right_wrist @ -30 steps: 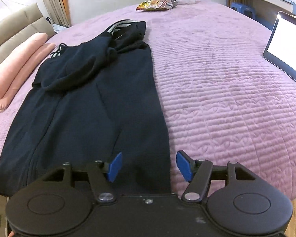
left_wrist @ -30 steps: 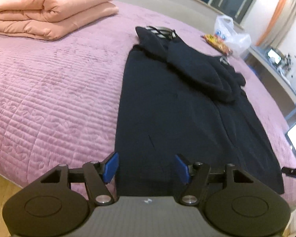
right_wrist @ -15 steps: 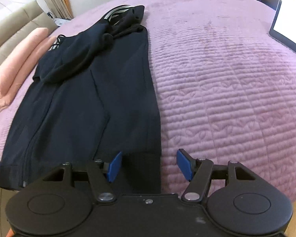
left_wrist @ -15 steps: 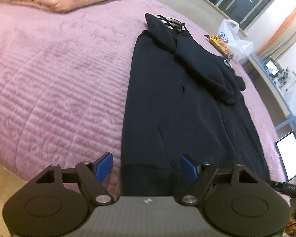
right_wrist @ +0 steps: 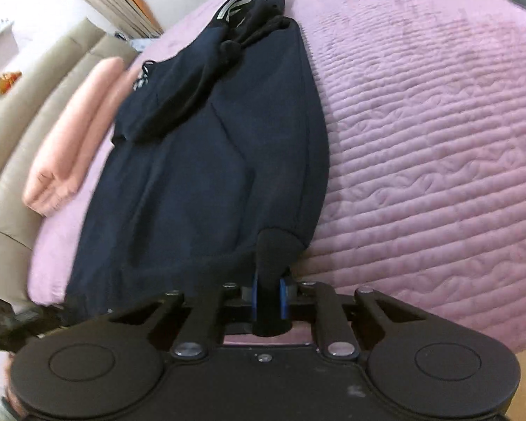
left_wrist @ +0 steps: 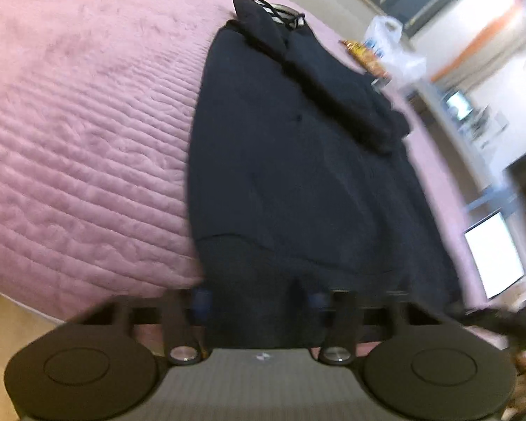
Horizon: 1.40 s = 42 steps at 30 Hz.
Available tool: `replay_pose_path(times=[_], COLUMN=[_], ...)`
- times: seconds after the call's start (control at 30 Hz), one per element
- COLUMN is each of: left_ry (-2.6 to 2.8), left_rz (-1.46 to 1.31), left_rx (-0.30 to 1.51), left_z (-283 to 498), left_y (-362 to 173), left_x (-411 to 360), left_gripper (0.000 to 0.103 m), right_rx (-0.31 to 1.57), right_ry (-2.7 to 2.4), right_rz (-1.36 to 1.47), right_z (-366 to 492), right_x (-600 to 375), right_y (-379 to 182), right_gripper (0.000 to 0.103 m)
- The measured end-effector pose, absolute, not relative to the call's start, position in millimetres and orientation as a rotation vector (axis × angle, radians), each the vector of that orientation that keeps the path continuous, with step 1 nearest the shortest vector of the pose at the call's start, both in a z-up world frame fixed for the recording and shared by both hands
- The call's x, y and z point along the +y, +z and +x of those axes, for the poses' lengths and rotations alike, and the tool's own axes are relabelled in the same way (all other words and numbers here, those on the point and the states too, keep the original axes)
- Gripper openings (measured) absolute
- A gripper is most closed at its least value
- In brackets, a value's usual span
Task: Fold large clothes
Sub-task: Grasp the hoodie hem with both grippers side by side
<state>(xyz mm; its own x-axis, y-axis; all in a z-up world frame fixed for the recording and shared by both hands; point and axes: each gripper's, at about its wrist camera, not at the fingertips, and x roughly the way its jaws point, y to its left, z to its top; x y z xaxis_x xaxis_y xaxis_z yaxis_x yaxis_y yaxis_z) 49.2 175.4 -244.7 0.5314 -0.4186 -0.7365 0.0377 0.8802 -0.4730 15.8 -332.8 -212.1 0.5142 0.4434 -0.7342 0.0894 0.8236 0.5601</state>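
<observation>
Right wrist view: my right gripper (right_wrist: 267, 298) is pinching the near right corner of the dark garment's (right_wrist: 210, 161) hem — a bunched fold is standing up between the two blue pads (right_wrist: 283, 298), which are pressed against it. The garment is lying lengthwise on the purple quilted bedspread (right_wrist: 438, 140), its sleeves folded across the upper part and a striped collar at the far end. A pink folded blanket (right_wrist: 70, 147) is lying beside it on the left. In the blurred left wrist view, my left gripper (left_wrist: 259, 298) is hanging at the near left corner of the hem (left_wrist: 263, 280) with its pads spread wide, cloth lying between them — ungripped, as far as I am seeing. A lit laptop screen (left_wrist: 492, 252) is glowing at the right
</observation>
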Motion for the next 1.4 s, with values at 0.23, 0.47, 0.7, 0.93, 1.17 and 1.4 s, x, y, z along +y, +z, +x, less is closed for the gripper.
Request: replay_pose_path(times=[0.23,0.47,0.7,0.93,1.17,1.4], left_ry=[-0.384,-0.395,-0.189,-0.209,-0.256,-0.186], left_rz=[-0.586,-0.512,-0.531,-0.454,-0.338,-0.160], left_rx=[0.756,0.553,0.498,0.544,0.544,0.524], left_z=[53,150,294,285,325,383], left_y=[-201,-146,-152,-174,-186,-197], left_x=[187,169,148,152,146,135], left_gripper=[0.011,0.011,0.057,0.069,0.068,0.067], right_rx=[0.856,0.619,0.594,0.582,0.595,0.581], right_ry=[0.232,0.195,0.013,0.013,0.021,0.045], right_rz=[0.596,0.420,0.399,0.258,0.181,0.191], right_z=[28,125,271,247,266,314], right_x=[-342,-330,-320,-314,-310,-304], right_y=[-169,-114,-123,-134,-153,-174], right_gripper=[0.013,0.013,0.031,0.078,0.077,0.076])
